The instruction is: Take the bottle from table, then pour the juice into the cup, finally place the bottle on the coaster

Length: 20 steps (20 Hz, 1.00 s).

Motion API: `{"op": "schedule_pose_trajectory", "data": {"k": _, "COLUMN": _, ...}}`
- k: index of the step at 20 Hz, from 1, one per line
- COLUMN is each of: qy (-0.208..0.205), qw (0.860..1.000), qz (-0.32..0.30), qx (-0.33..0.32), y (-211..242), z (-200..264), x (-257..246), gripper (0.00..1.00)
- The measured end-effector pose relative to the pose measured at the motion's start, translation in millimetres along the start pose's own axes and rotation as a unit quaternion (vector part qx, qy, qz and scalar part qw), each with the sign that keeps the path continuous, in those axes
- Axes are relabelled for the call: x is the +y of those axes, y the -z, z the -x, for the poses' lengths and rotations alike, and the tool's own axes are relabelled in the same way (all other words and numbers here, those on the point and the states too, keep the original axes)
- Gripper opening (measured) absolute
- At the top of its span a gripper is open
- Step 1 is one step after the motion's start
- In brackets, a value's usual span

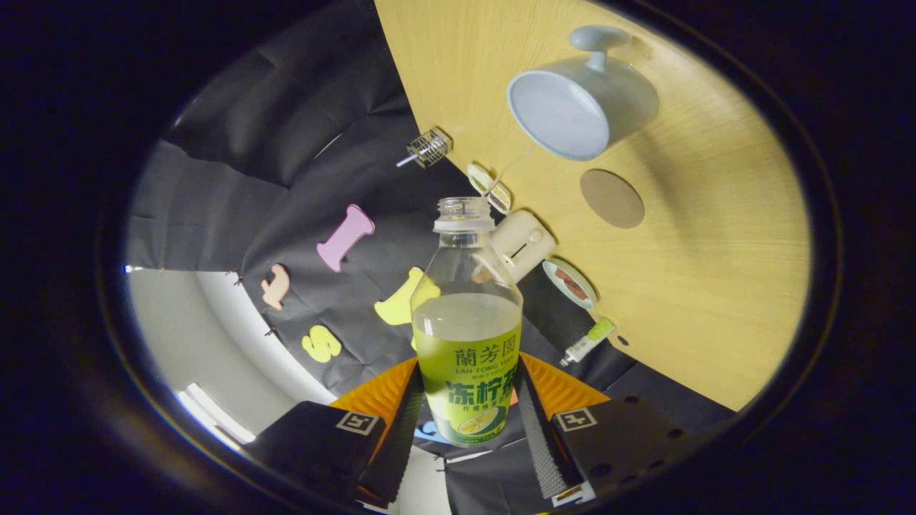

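Jaws clamped on the bottle (466, 322) at label height, one ribbed finger (401, 422) each side; gripper (465, 429) at lower centre of frame. Bottle uncapped, roughly half full, neck aimed toward the cup (580, 107) at upper right, mouth short of its rim. Coaster (612, 198) just below the cup on the table (715, 286). Judgement: carry the mouth over the rim before tipping further, then tilt slowly.
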<state>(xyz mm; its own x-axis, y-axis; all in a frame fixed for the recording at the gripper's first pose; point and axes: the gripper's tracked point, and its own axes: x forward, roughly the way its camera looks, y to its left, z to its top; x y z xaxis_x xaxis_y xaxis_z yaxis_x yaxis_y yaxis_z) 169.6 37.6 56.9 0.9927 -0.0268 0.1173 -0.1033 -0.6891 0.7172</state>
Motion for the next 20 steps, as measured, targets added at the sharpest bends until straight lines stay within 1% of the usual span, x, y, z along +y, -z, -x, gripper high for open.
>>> {"op": "schedule_pose_trajectory", "data": {"k": 6, "qy": -0.003, "qw": 1.0, "qz": 0.027, "qx": 0.002, "y": 0.8, "z": 0.4, "x": -4.9, "gripper": 0.74}}
{"op": "schedule_pose_trajectory", "data": {"k": 8, "qy": -0.001, "qw": 0.999, "qz": 0.049, "qx": 0.002, "y": 2.2, "z": 2.0, "x": -10.8, "gripper": 0.74}}
{"op": "schedule_pose_trajectory", "data": {"k": 11, "qy": 0.025, "qw": 0.994, "qz": 0.108, "qx": 0.01, "y": 3.4, "z": 10.5, "x": -25.8, "gripper": 0.74}}
{"op": "schedule_pose_trajectory", "data": {"k": 14, "qy": 0.038, "qw": 0.982, "qz": 0.182, "qx": 0.02, "y": 3.2, "z": 18.9, "x": -39.7, "gripper": 0.74}}
{"op": "schedule_pose_trajectory", "data": {"k": 16, "qy": 0.047, "qw": 0.972, "qz": 0.229, "qx": 0.028, "y": 3.9, "z": 25.8, "x": -55.0, "gripper": 0.75}}
{"op": "schedule_pose_trajectory", "data": {"k": 18, "qy": 0.057, "qw": 0.957, "qz": 0.283, "qx": 0.038, "y": 3.3, "z": 31.5, "x": -66.9, "gripper": 0.74}}
{"op": "schedule_pose_trajectory", "data": {"k": 20, "qy": 0.07, "qw": 0.936, "qz": 0.34, "qx": 0.051, "y": 6.8, "z": 34.7, "x": -78.1, "gripper": 0.75}}
